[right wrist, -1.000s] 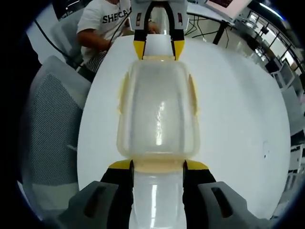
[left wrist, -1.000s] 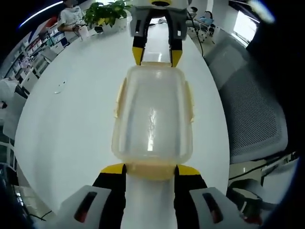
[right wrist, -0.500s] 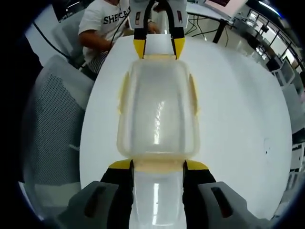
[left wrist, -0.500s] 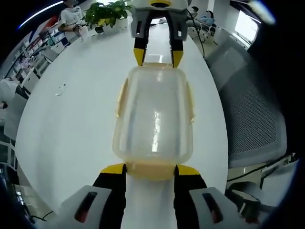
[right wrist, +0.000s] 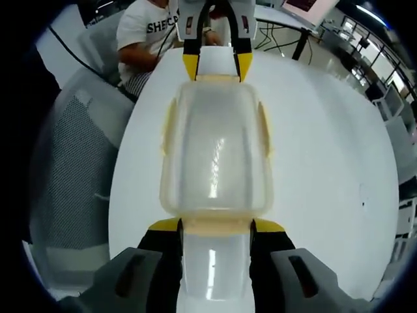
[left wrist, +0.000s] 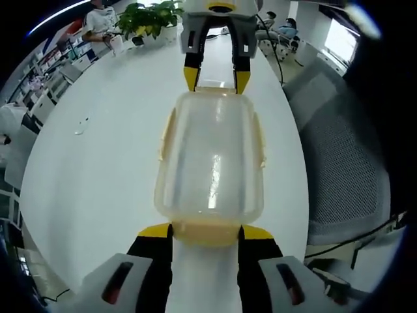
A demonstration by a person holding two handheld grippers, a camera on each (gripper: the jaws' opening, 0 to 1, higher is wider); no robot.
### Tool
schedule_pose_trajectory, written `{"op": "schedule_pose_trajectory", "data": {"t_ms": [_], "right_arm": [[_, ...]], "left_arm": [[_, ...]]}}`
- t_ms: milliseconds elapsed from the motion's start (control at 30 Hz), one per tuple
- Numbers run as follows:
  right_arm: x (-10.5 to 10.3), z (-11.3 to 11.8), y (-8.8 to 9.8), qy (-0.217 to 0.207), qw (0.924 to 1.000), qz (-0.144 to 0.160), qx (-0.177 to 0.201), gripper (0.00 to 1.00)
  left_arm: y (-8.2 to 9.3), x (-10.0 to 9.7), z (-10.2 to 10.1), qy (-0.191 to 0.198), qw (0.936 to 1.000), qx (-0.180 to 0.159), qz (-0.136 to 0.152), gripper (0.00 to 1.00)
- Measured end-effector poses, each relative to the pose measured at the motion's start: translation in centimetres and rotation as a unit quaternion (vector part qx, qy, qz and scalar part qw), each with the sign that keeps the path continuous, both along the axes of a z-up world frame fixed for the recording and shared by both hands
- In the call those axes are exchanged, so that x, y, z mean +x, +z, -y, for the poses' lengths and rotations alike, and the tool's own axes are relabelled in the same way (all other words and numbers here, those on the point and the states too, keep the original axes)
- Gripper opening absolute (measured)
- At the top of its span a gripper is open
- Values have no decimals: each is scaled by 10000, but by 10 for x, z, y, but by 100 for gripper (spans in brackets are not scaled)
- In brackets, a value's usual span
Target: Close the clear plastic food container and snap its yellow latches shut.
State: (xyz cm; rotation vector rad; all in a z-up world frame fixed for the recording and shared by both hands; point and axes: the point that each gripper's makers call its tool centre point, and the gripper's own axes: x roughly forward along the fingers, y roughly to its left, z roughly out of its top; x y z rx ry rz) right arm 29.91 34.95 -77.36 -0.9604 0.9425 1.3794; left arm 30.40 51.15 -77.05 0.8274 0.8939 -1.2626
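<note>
The clear plastic container (left wrist: 210,156) hangs over the white table (left wrist: 98,150) with its lid on, held at both short ends. My left gripper (left wrist: 206,232) is shut on the near end's yellow latch (left wrist: 206,233). The right gripper (left wrist: 216,79) grips the far end. In the right gripper view, my right gripper (right wrist: 215,226) is shut on the near end latch (right wrist: 216,227) of the container (right wrist: 216,150), with the left gripper (right wrist: 216,67) opposite. Pale yellow side latches (left wrist: 165,134) (right wrist: 263,127) lie along the long sides, angled slightly outward.
A grey mesh chair (left wrist: 345,156) stands beside the table edge, seen too as the chair (right wrist: 65,176). A person in a white T-shirt (right wrist: 146,29) sits at the far end. A potted plant (left wrist: 146,16) and a small object (left wrist: 80,129) are on the table.
The container stays fixed between both grippers. The background has slid a little in both views, so the hands and container have shifted together.
</note>
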Motion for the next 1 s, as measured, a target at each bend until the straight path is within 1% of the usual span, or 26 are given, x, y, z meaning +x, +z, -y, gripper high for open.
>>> {"op": "schedule_pose_trajectory", "data": {"t_ms": [100,200,333,667,1000], "right_arm": [[0,7,0,34,10000,4,-15,37],[-1,16,-1,80,10000,12,-25,37],[-1,22,0,62,10000,5,13,37],[-1,40,-2,147,9999,-8,0,37],[1,64,-5,149,9999,6,-33,37]], "left_arm": [[-1,-1,7,27,10000,16,-5,33],[1,-3,15,94,9999,-18,-77,33],[2,-3,21,92,10000,1,-18,33],[1,-6,38,189,9998,10,-34,33],[0,-4,64,200,9998,7,-17,33]]}}
